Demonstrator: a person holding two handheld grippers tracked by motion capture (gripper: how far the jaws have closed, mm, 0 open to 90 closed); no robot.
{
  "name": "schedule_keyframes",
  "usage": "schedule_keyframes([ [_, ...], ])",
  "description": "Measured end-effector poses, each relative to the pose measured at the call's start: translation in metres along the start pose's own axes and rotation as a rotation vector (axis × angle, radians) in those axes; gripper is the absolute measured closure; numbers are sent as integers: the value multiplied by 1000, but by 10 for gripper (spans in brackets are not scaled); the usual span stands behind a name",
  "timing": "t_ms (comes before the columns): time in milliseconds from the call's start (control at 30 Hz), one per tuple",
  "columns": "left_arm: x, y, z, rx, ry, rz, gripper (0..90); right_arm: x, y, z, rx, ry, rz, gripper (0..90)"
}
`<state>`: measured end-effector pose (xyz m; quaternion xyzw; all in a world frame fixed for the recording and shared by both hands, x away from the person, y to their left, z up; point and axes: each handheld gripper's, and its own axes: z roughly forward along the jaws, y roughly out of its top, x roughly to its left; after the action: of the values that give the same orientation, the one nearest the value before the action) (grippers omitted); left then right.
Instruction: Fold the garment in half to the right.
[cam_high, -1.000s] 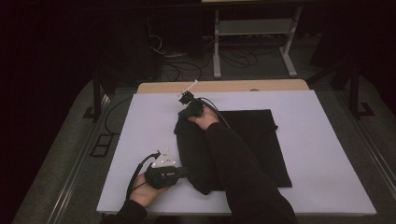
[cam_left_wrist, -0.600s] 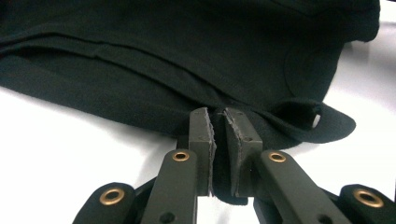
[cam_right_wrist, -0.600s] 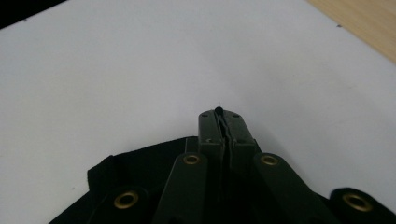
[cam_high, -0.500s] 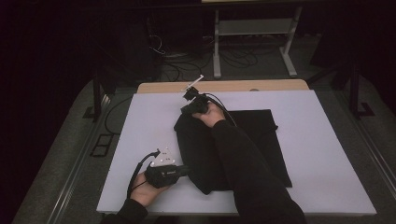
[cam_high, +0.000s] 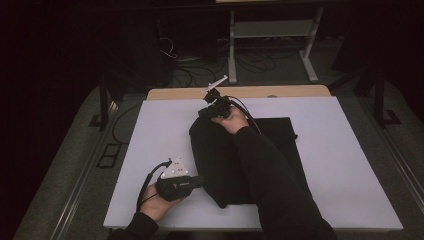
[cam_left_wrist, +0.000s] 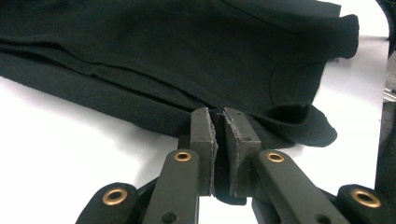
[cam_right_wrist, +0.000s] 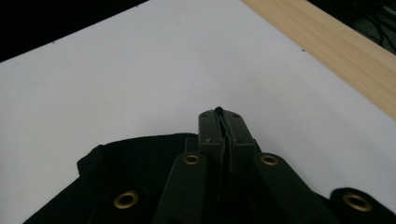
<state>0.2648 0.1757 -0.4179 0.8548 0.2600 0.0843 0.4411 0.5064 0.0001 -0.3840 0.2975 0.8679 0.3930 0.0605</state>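
Lying folded on the white table (cam_high: 350, 165) is a black garment (cam_high: 220, 165), soft matte knit with doubled hems and a curved seam visible in the left gripper view. The tabletop is smooth and pale; a strip of light wood (cam_high: 280, 91) runs along its far edge.

Bare white surface stretches wide to the left of the cloth and to its right, and a narrower band lies between the cloth and the wooden strip. The garment's near fold comes close to the table's front edge.

At the near left, the left hand-held gripper (cam_left_wrist: 218, 122) has its jaws clamped on the garment's (cam_left_wrist: 177, 56) lower hem, dark fabric pinched between the pads, with the rest of the cloth spreading away beyond the tips. At the far end, the right hand-held gripper (cam_right_wrist: 223, 125) is closed on a thin fold of the same garment (cam_right_wrist: 135, 163), lifting that edge above the tabletop while the cloth hangs beneath the jaws.
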Motion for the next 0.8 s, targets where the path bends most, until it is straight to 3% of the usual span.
schedule_keyframes([
  [800, -16, 42, 8, -23, -47, 77, 814, -12, 2, -54, -63, -41, -2, 860],
])
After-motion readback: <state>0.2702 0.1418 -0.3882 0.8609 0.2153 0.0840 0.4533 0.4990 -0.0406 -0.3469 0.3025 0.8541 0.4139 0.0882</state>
